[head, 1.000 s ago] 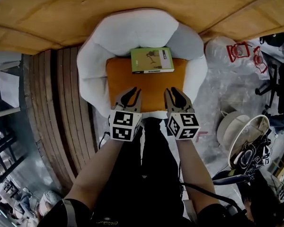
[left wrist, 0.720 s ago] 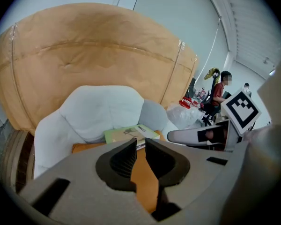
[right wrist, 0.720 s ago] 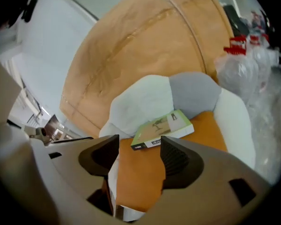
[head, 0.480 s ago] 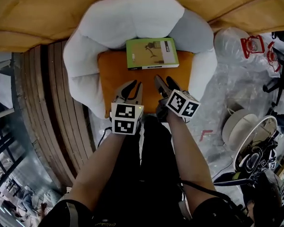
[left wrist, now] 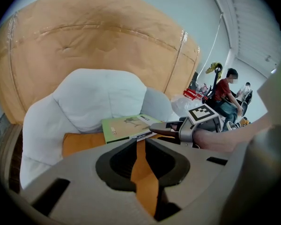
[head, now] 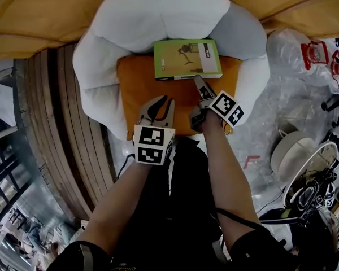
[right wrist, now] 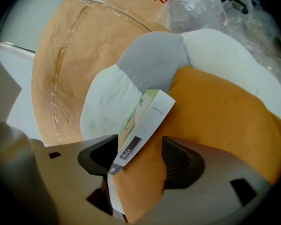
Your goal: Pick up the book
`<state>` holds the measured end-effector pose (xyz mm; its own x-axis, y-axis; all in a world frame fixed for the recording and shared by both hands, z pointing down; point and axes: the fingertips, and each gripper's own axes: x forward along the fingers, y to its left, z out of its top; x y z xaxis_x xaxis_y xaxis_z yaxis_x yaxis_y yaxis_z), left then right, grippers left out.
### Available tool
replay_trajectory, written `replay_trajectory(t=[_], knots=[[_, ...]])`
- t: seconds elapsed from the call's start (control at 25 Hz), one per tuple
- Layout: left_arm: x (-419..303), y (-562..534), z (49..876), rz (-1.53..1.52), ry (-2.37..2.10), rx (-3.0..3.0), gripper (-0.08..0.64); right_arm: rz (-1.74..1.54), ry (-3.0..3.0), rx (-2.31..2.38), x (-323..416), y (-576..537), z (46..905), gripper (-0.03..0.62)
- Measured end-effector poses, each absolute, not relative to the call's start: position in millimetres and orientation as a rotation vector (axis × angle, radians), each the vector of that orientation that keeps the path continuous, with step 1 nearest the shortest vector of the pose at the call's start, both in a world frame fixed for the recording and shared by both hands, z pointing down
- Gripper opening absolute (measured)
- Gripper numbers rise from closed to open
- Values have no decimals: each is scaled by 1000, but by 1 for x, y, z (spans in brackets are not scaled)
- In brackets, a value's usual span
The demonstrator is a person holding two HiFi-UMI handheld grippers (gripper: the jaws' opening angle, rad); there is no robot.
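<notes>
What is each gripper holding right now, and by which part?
Nothing yet. The right gripper, whose jaws have just been opening, straddles the book's near edge without pressing it; the left gripper is empty.

**Left jaws empty, book ahead**

Left gripper [left wrist: 136, 144] jaws a slim gap apart, nothing between them, orange cushion [left wrist: 79, 144] showing through. Green book [left wrist: 126, 127] lies on the cushion against white pillow [left wrist: 98, 97]. Right gripper [left wrist: 159, 130] reaches in from the right, fingertips at the book's near corner.

The book [head: 187, 59] is green and white, the cushion [head: 152, 89] orange, the armchair [head: 158, 16] white-grey.
</notes>
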<state>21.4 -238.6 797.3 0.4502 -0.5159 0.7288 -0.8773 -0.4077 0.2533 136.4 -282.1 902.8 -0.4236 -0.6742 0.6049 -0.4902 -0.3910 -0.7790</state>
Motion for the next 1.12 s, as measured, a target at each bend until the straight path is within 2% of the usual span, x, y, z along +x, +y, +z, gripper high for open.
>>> replay_trajectory(t=[0.64, 0.88, 1.12], knots=[[18, -229, 818, 751, -1151, 2083, 63, -1846, 1463, -1394, 127, -335, 914, 270], [14, -224, 823, 769, -1157, 2094, 63, -1839, 1444, -1425, 129, -342, 922, 192], [11, -223, 820, 784, -1165, 2113, 63, -1828, 1411, -1410, 130, -344, 919, 167]])
